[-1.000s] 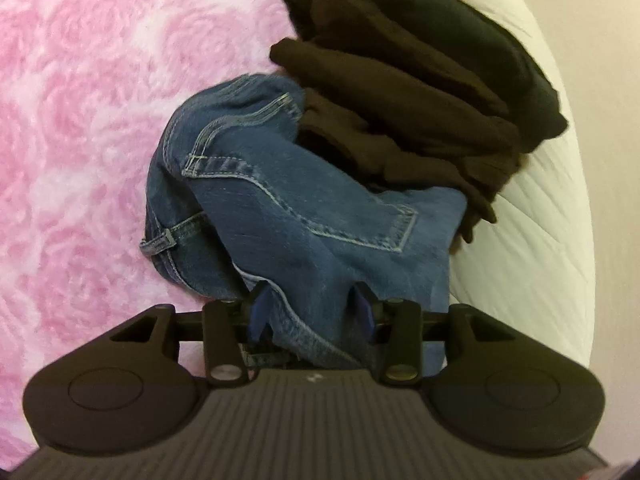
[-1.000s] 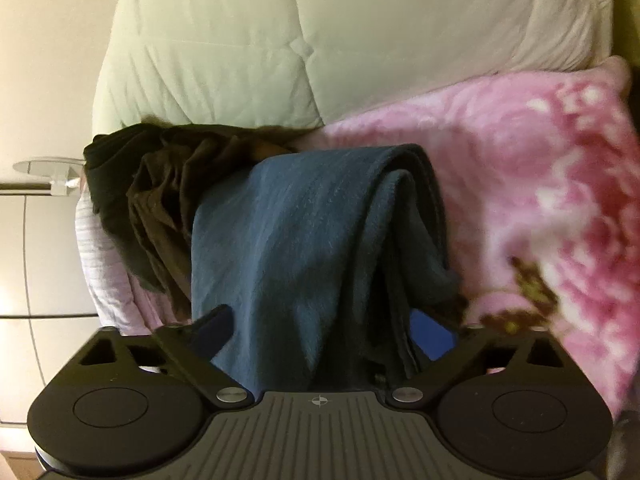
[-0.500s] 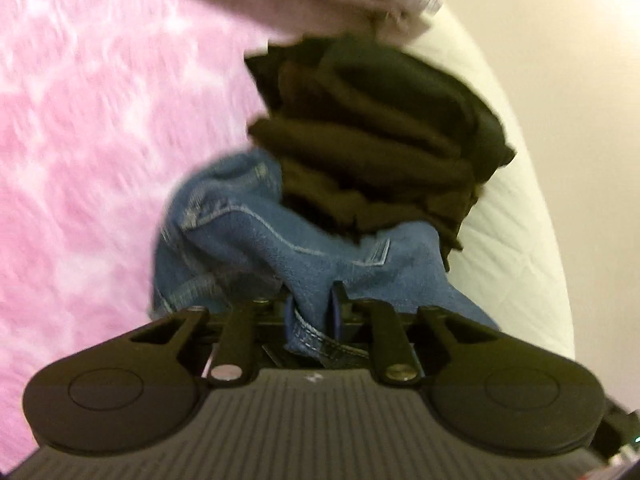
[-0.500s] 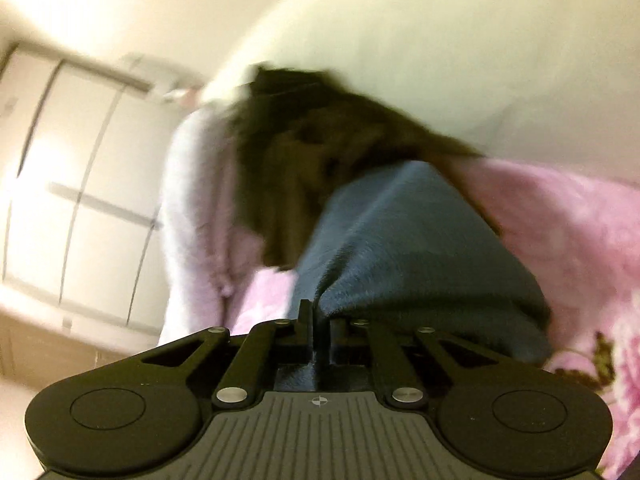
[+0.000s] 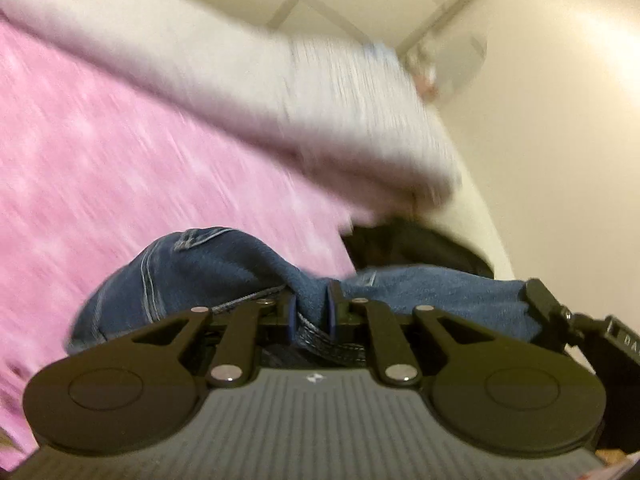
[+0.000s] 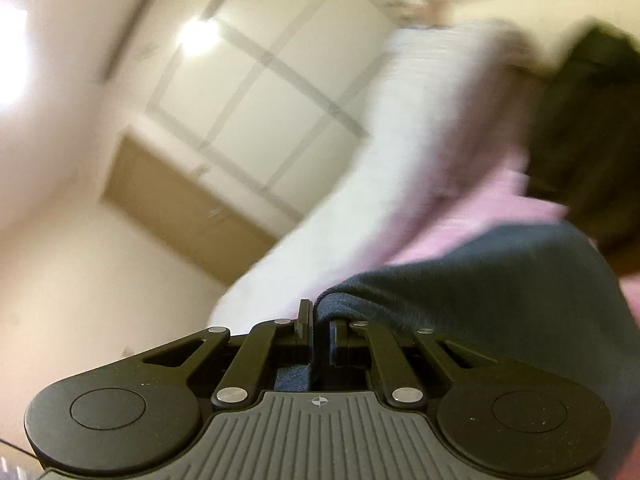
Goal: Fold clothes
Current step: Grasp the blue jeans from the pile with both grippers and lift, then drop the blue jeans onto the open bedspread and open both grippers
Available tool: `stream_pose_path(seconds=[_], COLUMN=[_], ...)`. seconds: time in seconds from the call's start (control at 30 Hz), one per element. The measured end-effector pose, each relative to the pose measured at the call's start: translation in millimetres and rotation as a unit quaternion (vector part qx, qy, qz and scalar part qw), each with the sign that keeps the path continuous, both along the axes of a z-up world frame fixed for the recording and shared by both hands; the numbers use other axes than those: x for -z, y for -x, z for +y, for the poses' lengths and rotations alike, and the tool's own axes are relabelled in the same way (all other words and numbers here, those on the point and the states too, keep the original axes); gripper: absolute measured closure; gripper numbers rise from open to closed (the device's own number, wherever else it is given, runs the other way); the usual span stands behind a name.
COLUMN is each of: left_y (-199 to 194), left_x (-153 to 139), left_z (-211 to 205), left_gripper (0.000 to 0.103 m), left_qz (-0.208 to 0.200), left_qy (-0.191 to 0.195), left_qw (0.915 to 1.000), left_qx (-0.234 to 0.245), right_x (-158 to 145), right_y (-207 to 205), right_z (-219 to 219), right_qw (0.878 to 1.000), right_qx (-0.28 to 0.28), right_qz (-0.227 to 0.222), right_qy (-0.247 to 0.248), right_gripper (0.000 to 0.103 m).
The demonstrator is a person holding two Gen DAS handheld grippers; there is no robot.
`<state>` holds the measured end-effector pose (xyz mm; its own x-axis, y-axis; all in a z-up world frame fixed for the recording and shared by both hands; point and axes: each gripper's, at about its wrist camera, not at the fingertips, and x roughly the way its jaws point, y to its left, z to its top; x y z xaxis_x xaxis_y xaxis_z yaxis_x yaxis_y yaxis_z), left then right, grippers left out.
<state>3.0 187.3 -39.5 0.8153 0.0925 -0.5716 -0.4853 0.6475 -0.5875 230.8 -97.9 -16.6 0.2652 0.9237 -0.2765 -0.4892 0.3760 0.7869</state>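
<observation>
Grippers, left (image 5: 311,312) closing on jeans (image 5: 208,272), right (image 6: 319,326) seemingly clamping dark cloth (image 6: 500,280).

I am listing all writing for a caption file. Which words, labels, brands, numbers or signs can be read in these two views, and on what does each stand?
"DA": white letters on the black block at the right edge of the left wrist view; the rest is cut off.
Small white emblem on the left gripper's grey ribbed body: no letters.
Small crosshair mark on the right gripper's grey ribbed body: no letters.

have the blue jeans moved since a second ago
Yes. The blue jeans, pinched in the left gripper, have lifted away from the dark clothes pile; the pile no longer lies on them, and the pink blanket has blurred.
</observation>
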Motion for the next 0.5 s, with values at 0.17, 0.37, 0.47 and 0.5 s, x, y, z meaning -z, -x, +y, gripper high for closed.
stream_pose_path(seconds=[0.17,0.37,0.47,0.5], left_y=[80,115,145,157], left_x=[-74,-80,-52,-42], left_z=[71,146,157,159], left_gripper=[0.092,0.086,0.086,0.086], left_qz=[-0.048,0.108,0.155,0.170], left_qy=[-0.082,-0.100,-0.089,-0.082], left_qw=[0.9938,0.9861,0.9804,0.9781], left_qx=[-0.057,-0.077,-0.084,-0.087], right_x=[-38,-36,7,23], right_y=[46,83,102,110], right_z=[102,241,273,276], right_qw=[0.997,0.994,0.981,0.977], right_qx=[-0.040,-0.039,-0.085,-0.102], right_qz=[-0.037,-0.035,0.049,0.072], right_qy=[-0.049,0.101,0.166,0.175], right_gripper=[0.097,0.072,0.061,0.057])
